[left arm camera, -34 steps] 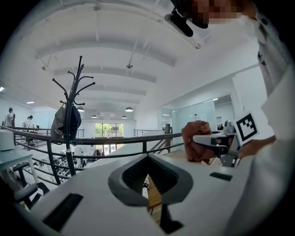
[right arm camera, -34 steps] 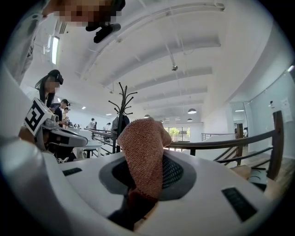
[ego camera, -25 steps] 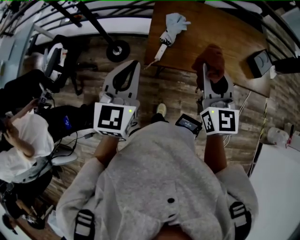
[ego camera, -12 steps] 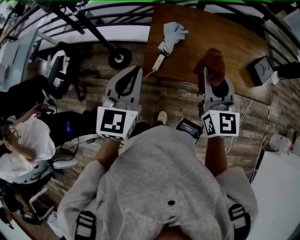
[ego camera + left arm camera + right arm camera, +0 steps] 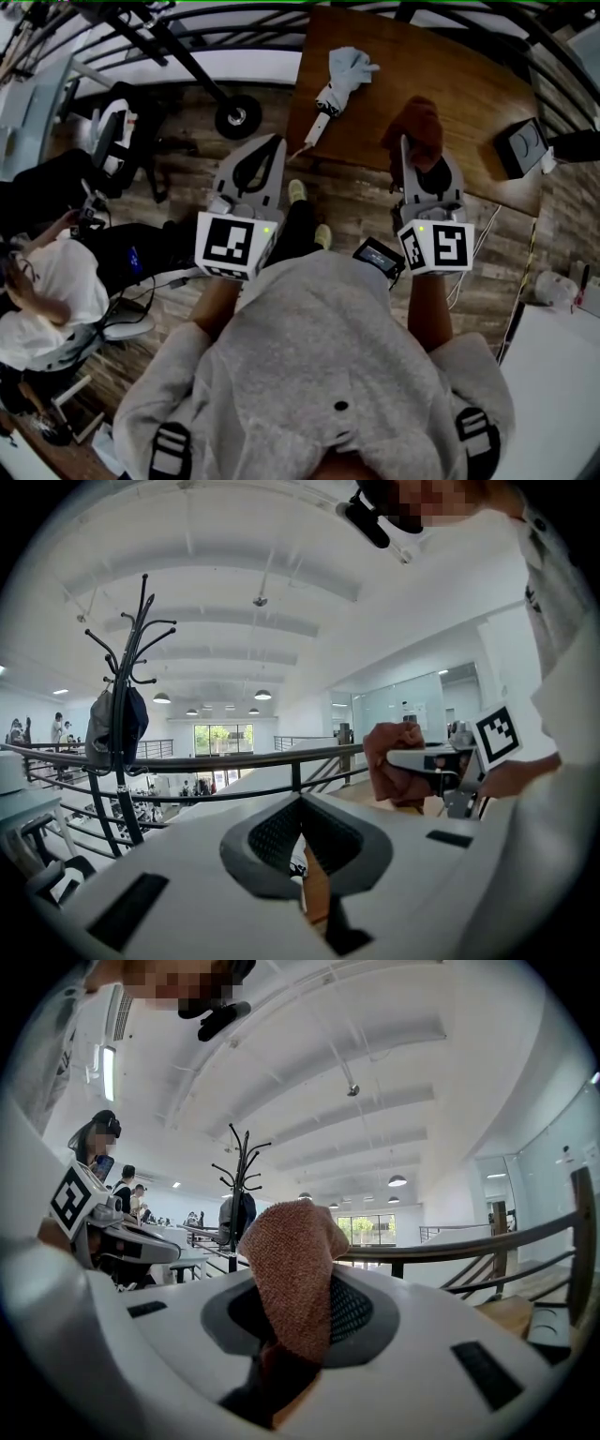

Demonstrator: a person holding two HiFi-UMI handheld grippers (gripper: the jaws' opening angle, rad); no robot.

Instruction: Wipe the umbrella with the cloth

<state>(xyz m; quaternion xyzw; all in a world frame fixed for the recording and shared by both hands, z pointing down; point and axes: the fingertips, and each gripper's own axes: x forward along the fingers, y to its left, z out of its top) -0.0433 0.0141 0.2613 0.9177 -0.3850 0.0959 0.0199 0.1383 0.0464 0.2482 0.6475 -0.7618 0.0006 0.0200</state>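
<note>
Rust-brown cloth, pale-blue umbrella

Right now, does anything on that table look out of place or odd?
Nothing spilled or broken. The folded umbrella lies askew near the table's left edge, handle end close to the corner. The cloth is bunched up in the shut right gripper; the left gripper is shut and empty.

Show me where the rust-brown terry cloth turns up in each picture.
Head view: rust-brown terry cloth upper right of centre, at the tip of the right gripper, above the wooden table.
Left gripper view: right of centre, in the right gripper.
Right gripper view: dead centre, pinched between the jaws.
Shared landmark: black coat stand, left of the cloth in both gripper views.
</note>
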